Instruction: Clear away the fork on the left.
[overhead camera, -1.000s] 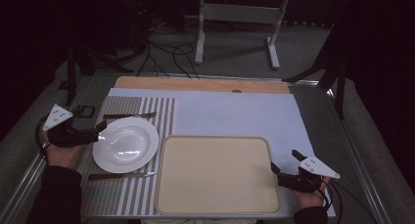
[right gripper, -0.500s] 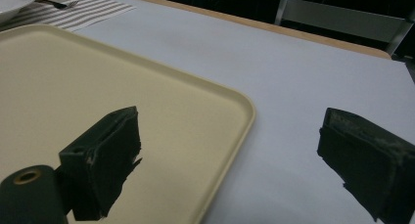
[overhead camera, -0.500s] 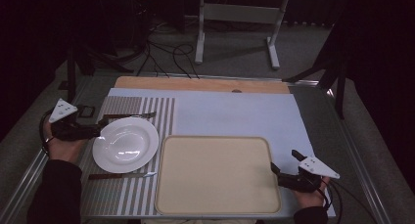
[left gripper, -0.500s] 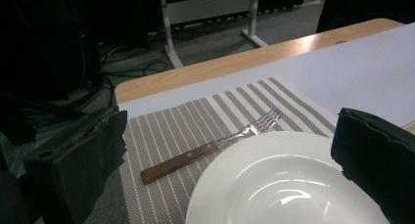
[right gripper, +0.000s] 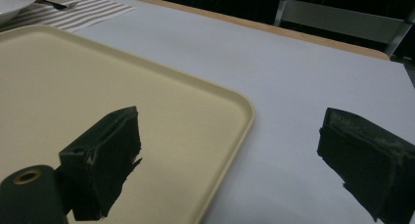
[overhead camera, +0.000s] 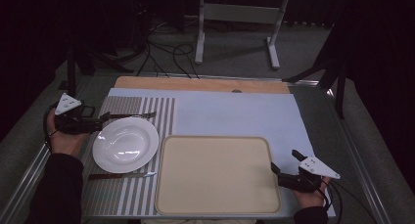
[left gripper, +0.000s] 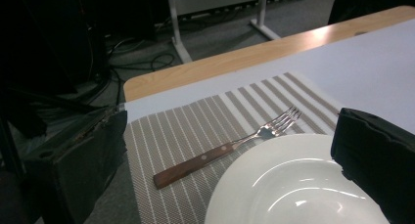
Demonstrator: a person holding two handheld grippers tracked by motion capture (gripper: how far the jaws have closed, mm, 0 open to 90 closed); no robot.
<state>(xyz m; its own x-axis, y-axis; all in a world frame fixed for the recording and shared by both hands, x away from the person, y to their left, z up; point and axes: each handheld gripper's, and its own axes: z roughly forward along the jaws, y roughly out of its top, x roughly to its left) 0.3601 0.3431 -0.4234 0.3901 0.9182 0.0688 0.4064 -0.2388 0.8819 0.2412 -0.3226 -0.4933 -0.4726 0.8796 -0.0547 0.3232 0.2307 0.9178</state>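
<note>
Right tool [overhead camera: 281, 173]: positioned at the near right corner of the tray [overhead camera: 215, 204], jaws spread wide and holding nothing; in the right gripper view one jaw stands over the tray surface and the other over the blue sheet [right gripper: 303, 87], so the tray rim [right gripper: 230, 150] lies between them (contact with the rim cannot be confirmed). No displacement of this tool is evident across the last second; the tray lies flat on the counter [overhead camera: 205, 83], just beside the plate [overhead camera: 125, 144].

Left tool [overhead camera: 100, 121]: jaws apart, empty, at the far left edge of the plate. One second ago its tips lay against the plate rim; they now stand slightly farther up and back, toward the fork [overhead camera: 131, 116]; the plate itself has not shifted on the striped mat [overhead camera: 98, 194]. In the left gripper view the right-hand jaw overhangs the plate [left gripper: 293, 185] while the fork [left gripper: 230, 148] lies on the mat between the jaws (handle nearest, tines pointing away).

Assessment: the withdrawal from the plate suggests the left tool is being redirected to the fork, or re-aligned for a fresh approach to the rim; which of the two cannot be determined. Nothing has been lifted; the knife [overhead camera: 120, 175] remains on the mat at the near side of the plate, untouched; loading of the tray has not begun.
</note>
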